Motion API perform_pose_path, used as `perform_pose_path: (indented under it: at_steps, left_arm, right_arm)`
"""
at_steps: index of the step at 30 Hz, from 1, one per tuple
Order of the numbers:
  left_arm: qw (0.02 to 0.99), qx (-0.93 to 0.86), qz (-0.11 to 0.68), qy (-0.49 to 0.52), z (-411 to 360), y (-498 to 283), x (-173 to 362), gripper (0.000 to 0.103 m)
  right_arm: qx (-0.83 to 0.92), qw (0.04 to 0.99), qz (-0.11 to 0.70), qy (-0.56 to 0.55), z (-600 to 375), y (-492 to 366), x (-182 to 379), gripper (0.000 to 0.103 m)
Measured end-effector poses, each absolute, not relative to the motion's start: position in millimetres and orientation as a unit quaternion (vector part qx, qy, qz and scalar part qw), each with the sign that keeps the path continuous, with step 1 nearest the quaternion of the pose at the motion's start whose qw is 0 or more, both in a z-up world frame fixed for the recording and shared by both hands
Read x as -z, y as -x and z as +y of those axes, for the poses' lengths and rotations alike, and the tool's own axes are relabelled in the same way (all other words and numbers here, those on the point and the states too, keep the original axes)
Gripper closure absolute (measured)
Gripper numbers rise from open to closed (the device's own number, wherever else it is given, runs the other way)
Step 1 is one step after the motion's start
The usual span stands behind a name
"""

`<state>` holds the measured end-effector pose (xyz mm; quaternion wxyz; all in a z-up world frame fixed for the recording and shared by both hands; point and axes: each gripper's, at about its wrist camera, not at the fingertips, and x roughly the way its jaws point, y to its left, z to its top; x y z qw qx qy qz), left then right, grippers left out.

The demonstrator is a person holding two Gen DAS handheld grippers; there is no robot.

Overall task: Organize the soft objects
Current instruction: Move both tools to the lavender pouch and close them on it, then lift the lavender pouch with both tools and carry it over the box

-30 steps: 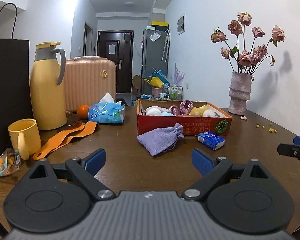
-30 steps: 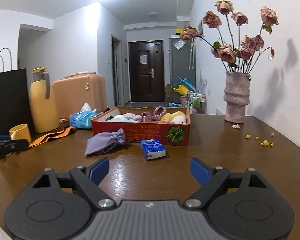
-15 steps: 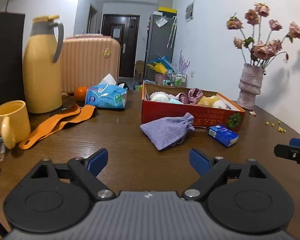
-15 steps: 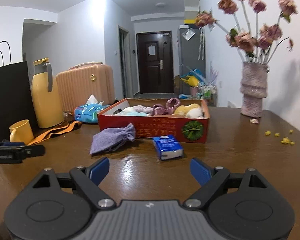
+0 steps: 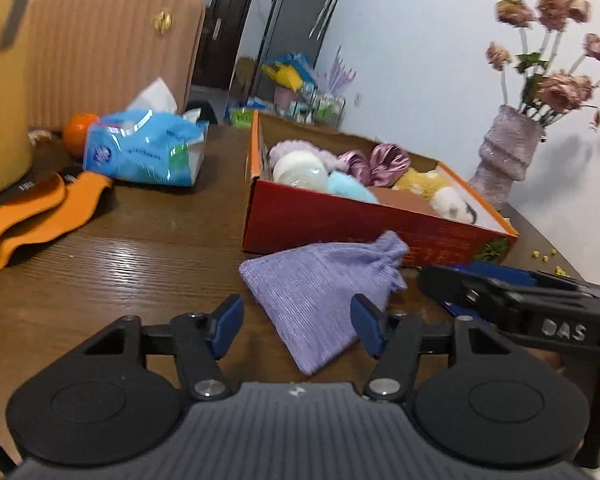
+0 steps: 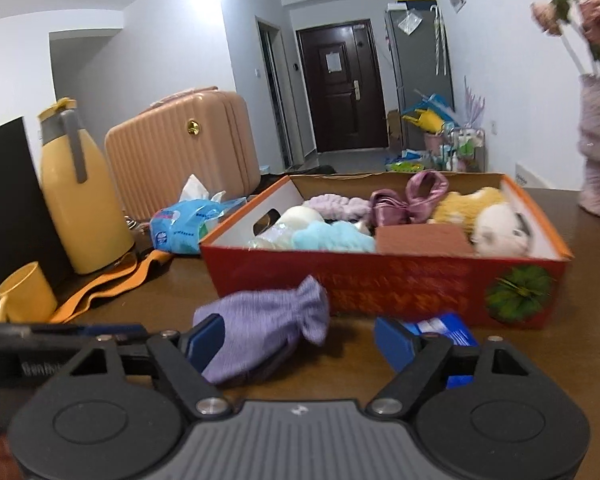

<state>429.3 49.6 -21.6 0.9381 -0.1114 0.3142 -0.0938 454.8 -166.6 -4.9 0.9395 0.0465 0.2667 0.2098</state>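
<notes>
Just limp, ribbed lilac drawstring pouch [image 5: 325, 288], neck cinched

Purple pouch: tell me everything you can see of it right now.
The purple pouch is a small drawstring bag of ribbed, woven-looking lilac fabric. It lies flat and slack on the wooden table, its gathered neck toward the red box; whether it touches the box is unclear. In the left view the open left gripper straddles its near corner without pinching it. The right gripper, also open, is close beside it.
</notes>
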Motion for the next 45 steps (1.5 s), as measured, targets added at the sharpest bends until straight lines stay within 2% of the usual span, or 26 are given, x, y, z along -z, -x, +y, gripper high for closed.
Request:
perform_pose_path:
  at_steps: [4,6,8,9,11,14,17,22,34,45]
  left_arm:
    - [0.925,0.114,0.318,0.174,65.3,-448.6,35.3,0.045]
    - [0.916,0.128,0.322,0.201,71.0,-451.5,41.3,0.048]
    - [0.912,0.141,0.322,0.212,72.1,-451.5,45.2,0.058]
    - [0.910,0.146,0.324,0.216,71.8,-451.8,47.2,0.060]
    - [0.907,0.148,0.328,0.217,69.5,-453.2,49.9,0.077]
    - [0.907,0.166,0.325,0.211,65.9,-450.0,50.1,0.087]
    - [0.907,0.175,0.326,0.199,59.0,-438.2,44.6,0.089]
    - [0.919,0.201,0.303,0.154,32.2,-375.5,24.3,0.089]
    - [0.901,0.247,0.340,0.103,-45.4,-274.8,33.3,0.094]
    - [0.914,0.226,0.330,0.065,-59.9,-241.4,33.0,0.096]
  right_arm:
    - [-0.215,0.929,0.295,-0.062,-152.4,-497.4,20.1,0.033]
    - [-0.227,0.920,0.308,-0.083,-150.9,-512.7,31.0,0.047]
    - [-0.239,0.910,0.320,-0.107,-152.6,-520.0,40.2,0.058]
    - [-0.245,0.907,0.324,-0.113,-152.6,-522.0,43.5,0.060]
    - [-0.248,0.904,0.329,-0.116,-154.7,-521.0,47.3,0.064]
    - [-0.240,0.905,0.329,-0.120,-160.1,-515.7,45.6,0.069]
    - [-0.234,0.910,0.326,-0.106,-162.9,-499.6,37.1,0.070]
    - [-0.229,0.923,0.296,-0.093,-186.5,-426.9,19.8,0.070]
    - [-0.147,0.939,0.286,-0.121,-259.7,-273.9,31.3,0.070]
    - [-0.133,0.944,0.282,-0.109,-270.6,-234.6,34.7,0.064]
